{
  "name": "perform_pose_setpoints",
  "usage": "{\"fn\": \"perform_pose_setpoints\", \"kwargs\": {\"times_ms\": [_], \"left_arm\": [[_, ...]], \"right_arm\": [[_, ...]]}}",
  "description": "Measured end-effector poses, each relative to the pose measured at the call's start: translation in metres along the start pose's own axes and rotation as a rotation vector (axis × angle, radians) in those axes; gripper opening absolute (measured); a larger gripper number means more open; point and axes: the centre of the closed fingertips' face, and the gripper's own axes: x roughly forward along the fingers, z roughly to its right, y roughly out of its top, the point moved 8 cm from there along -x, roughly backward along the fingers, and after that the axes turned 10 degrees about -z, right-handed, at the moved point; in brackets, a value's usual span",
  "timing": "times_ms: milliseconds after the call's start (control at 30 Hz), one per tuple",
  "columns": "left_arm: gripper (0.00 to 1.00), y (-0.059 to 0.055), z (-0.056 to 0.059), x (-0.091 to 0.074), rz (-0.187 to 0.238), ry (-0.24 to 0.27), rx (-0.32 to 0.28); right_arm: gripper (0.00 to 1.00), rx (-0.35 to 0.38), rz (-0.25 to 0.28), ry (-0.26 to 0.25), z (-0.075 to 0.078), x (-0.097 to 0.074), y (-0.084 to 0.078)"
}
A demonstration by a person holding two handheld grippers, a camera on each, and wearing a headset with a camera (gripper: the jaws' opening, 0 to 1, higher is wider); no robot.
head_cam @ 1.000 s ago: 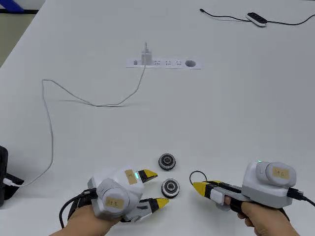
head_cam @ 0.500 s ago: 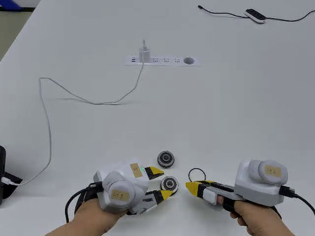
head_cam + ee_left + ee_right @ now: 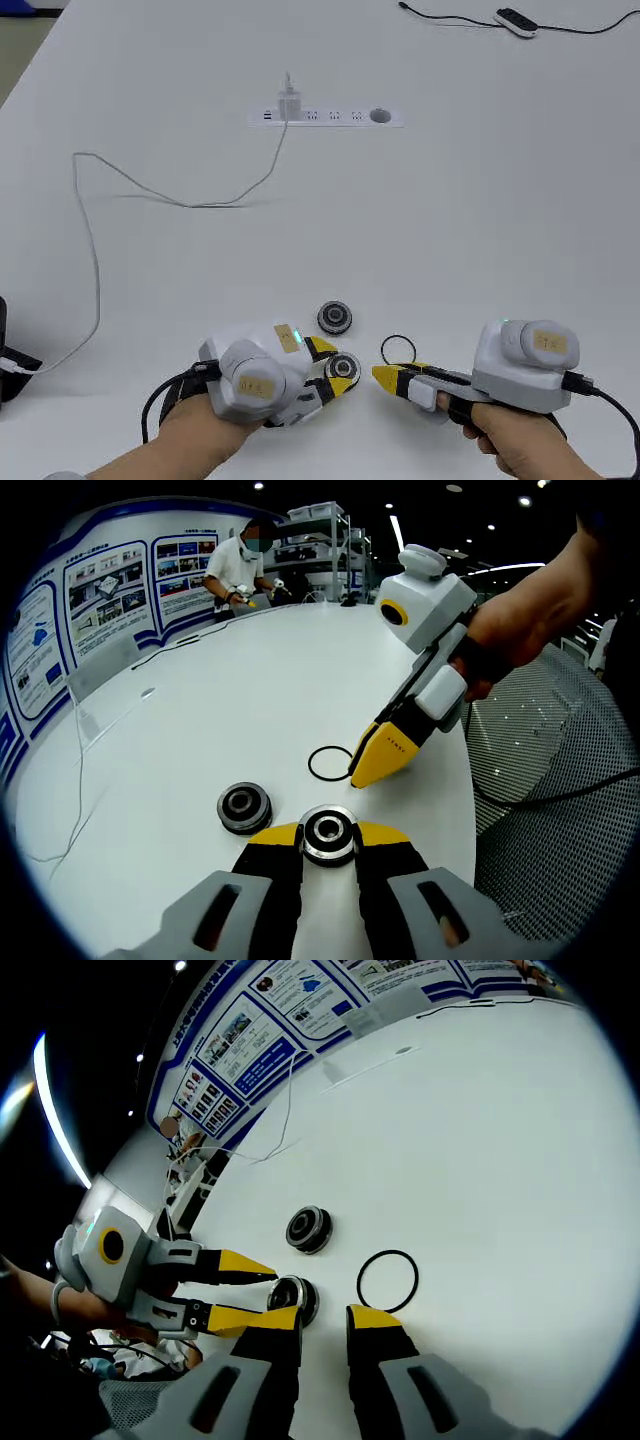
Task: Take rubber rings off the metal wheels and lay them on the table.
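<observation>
A metal wheel [image 3: 343, 368] with a black rubber ring around it sits between the yellow jaws of my left gripper [image 3: 330, 368], which is shut on it near the table's front edge. In the left gripper view the wheel [image 3: 328, 830] is pinched at both sides. A second wheel [image 3: 334, 317] lies just beyond it. A loose black rubber ring [image 3: 398, 350] lies flat on the table to the right. My right gripper [image 3: 383, 376] points left at the held wheel. Its jaws are slightly apart in the right gripper view [image 3: 323, 1318] and hold nothing.
A white power strip [image 3: 325, 117] with a plugged charger lies at mid-table, and its white cable [image 3: 95, 220] runs to a dark object [image 3: 8, 365] at the left edge. A black device [image 3: 515, 20] with a cord sits far right. A person [image 3: 240, 565] stands in the background.
My left gripper has moved right and shut its jaws on the nearer wheel. My right gripper has shifted slightly left. The loose ring has not moved.
</observation>
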Motion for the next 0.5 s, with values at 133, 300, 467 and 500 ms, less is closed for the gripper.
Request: {"fn": "perform_pose_setpoints", "kwargs": {"times_ms": [133,300,467,500], "left_arm": [[0.19,-0.0004,0.0003,0.0002,-0.015,-0.002,0.005],[0.16,-0.0002,0.0007,0.0013,-0.023,-0.006,0.007],[0.15,0.0016,0.0008,0.0017,-0.025,-0.01,0.008],[0.15,0.0016,0.0007,0.0018,-0.024,-0.011,0.008]], "right_arm": [[0.19,0.002,-0.002,0.008,-0.001,0.0018,-0.0007],[0.18,0.011,-0.003,0.025,-0.0036,0.0042,-0.0015],[0.18,0.023,-0.007,0.036,-0.0049,0.0066,-0.0018],[0.18,0.025,-0.007,0.038,-0.0051,0.007,-0.0019]]}}
